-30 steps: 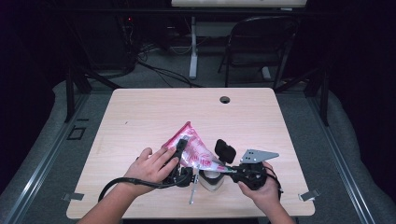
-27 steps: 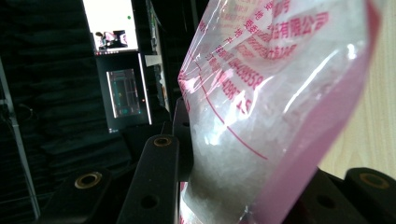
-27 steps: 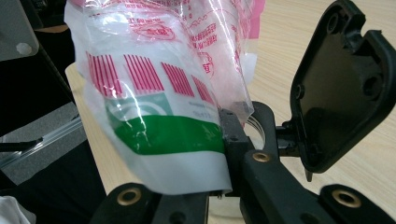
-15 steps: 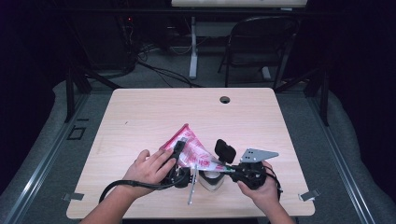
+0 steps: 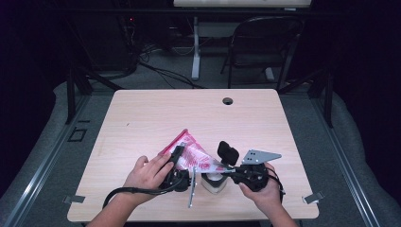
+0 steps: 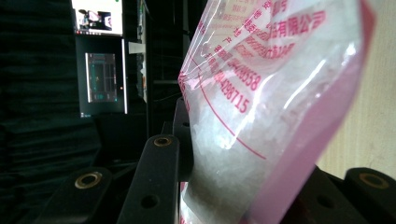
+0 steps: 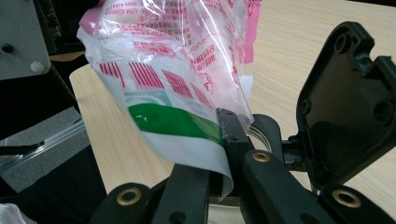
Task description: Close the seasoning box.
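Note:
A clear plastic bag (image 5: 193, 152) with pink edges and red print, holding white crystals, hangs tilted over the table's near middle. My left gripper (image 5: 177, 155), turned on its side, is shut on the bag's pink side (image 6: 280, 93). My right gripper (image 5: 223, 168) is shut on the bag's low green and white corner (image 7: 187, 126). Just below that corner stands a small white container (image 5: 213, 183), its black flip lid (image 5: 228, 152) raised. In the right gripper view the lid (image 7: 345, 107) stands open to the right, with the container's rim (image 7: 264, 133) behind my jaws.
The wooden table (image 5: 142, 118) has a round cable hole (image 5: 228, 100) near its far edge. A dark chair (image 5: 265, 42) and desk legs stand beyond the table. Both hands work close to the near edge (image 5: 142, 218).
The bag's upper corner has drifted slightly down and to the left with the left hand. The right hand and the container have kept still.

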Tool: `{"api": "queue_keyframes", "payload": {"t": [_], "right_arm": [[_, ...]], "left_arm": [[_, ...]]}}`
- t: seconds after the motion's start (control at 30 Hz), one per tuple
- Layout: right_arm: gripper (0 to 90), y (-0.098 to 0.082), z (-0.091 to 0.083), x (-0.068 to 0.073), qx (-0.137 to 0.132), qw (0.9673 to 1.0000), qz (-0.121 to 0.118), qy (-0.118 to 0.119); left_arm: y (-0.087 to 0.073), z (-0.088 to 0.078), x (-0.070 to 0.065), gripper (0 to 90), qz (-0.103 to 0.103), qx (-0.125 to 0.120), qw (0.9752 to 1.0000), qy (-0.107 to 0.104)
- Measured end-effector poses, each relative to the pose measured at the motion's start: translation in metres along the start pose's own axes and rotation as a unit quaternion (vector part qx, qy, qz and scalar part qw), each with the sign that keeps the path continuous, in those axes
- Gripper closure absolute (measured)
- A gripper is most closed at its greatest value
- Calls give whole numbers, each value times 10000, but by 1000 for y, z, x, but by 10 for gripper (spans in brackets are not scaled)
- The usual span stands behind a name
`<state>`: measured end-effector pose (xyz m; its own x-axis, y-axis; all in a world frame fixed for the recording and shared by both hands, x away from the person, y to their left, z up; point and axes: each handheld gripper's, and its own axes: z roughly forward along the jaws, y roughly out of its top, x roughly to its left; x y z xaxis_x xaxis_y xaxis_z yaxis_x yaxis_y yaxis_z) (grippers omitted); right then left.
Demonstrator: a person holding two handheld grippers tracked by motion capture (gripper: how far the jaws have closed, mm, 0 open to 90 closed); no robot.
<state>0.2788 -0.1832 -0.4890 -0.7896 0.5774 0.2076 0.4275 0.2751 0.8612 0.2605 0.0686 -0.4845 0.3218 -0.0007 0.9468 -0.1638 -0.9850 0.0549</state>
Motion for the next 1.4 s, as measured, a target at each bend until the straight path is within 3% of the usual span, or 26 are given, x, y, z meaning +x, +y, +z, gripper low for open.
{"api": "queue_keyframes", "payload": {"t": [0.5,0.9,1.23,1.4], "right_arm": [[900,6,3,0,-110,9999,19,37],[900,11,10,1,-111,9999,-16,99],[900,15,14,2,-132,9998,-15,124],[900,17,16,3,-153,9997,-37,161]], "left_arm": [[-6,1,-7,752,-472,71,9988,-98],[-14,2,-16,752,-923,124,9953,-257],[-18,3,-19,753,-1332,160,9903,-356],[-23,3,-21,754,-1717,138,9839,-478]]}}
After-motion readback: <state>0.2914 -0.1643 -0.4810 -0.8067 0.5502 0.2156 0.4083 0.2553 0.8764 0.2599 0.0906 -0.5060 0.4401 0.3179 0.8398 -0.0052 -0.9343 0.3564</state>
